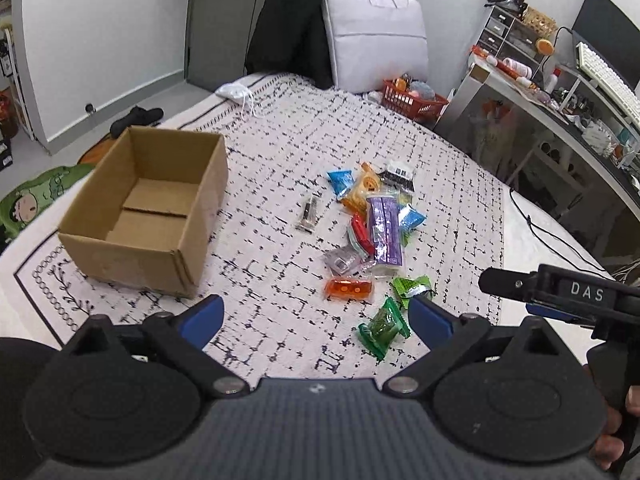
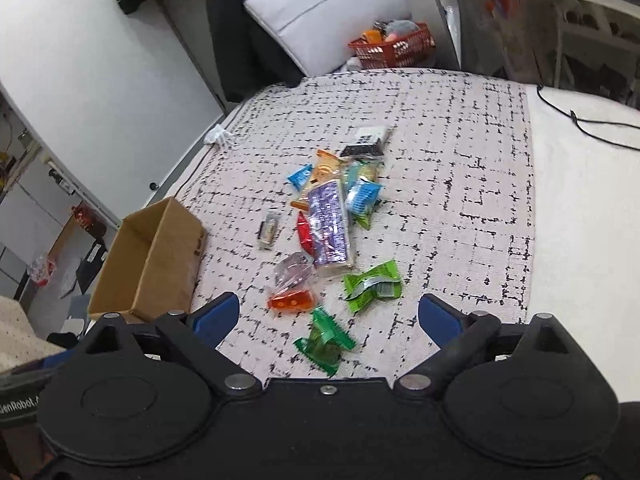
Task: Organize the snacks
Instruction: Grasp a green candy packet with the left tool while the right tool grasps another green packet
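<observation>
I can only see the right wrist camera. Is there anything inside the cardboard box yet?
Observer: No. The left wrist view looks down into the cardboard box, and it is empty.
Operator: What's on the box's other side?
Observer: A green cartoon mat lies on the floor there.
Operator: Is my other gripper holding a snack?
Observer: No. The left gripper is open, with nothing held between its fingers.

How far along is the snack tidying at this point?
Nothing looks done: the cardboard box is empty. Nothing is in hand either; the left tool and right tool are both open above the rug. All the snacks are left, scattered beside the box.
</observation>
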Demonstrator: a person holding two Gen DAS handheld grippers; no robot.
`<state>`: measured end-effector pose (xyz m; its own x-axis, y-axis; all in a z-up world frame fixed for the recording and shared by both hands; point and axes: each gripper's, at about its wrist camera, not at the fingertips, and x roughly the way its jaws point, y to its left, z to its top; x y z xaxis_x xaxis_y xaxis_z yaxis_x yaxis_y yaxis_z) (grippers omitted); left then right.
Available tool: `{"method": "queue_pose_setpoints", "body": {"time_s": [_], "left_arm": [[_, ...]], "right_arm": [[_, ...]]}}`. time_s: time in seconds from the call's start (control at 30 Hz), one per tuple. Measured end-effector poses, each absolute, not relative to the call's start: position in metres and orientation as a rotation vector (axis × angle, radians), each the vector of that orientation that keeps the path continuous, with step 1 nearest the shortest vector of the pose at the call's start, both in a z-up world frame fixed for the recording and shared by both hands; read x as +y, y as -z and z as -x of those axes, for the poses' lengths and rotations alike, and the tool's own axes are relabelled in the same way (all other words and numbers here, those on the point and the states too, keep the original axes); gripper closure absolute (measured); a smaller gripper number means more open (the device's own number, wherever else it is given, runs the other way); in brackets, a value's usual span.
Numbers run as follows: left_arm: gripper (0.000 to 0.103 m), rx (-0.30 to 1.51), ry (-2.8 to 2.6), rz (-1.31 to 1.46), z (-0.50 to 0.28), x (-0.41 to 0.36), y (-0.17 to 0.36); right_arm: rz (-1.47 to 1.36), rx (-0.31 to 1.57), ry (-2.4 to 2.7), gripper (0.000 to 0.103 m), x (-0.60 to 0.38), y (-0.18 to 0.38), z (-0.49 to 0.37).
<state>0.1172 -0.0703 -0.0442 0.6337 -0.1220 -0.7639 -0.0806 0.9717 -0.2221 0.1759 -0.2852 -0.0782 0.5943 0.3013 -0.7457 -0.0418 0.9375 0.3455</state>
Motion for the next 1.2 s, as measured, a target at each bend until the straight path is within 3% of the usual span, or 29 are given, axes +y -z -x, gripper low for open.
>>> {"method": "queue_pose_setpoints", "body": {"time_s": [0.1, 0.53, 0.7, 0.8, 0.87, 1.2], "left_arm": [[0.008, 0.910, 0.023, 0.257, -0.125, -0.077, 0.053], [0.016, 0.993, 0.048, 0.300, -0.161, -0.114, 0.096], [0.017, 1.026, 0.061, 0.299, -0.176, -0.132, 0.113], [0.025, 1.060, 0.057, 0.290, -0.185, -0.141, 0.126], [0.030, 1.089, 0.058, 0.301, -0.190, -0.145, 0.136], [0.032, 1.186, 0.044, 0.293, -0.214, -0.166, 0.173]], "right_arm": [[-0.330, 0.954, -0.186, 0.008, -0.291, 0.091, -0.187], [-0.536, 1.040, -0.159, 0.029, -0.322, 0.138, -0.220], [-0.598, 1.077, -0.168, 0.029, -0.330, 0.155, -0.230], [-0.614, 1.091, -0.177, 0.030, -0.332, 0.163, -0.237], [-0.633, 1.107, -0.183, 0.036, -0.333, 0.171, -0.242], [-0.690, 1.185, -0.222, 0.039, -0.336, 0.202, -0.268]]}}
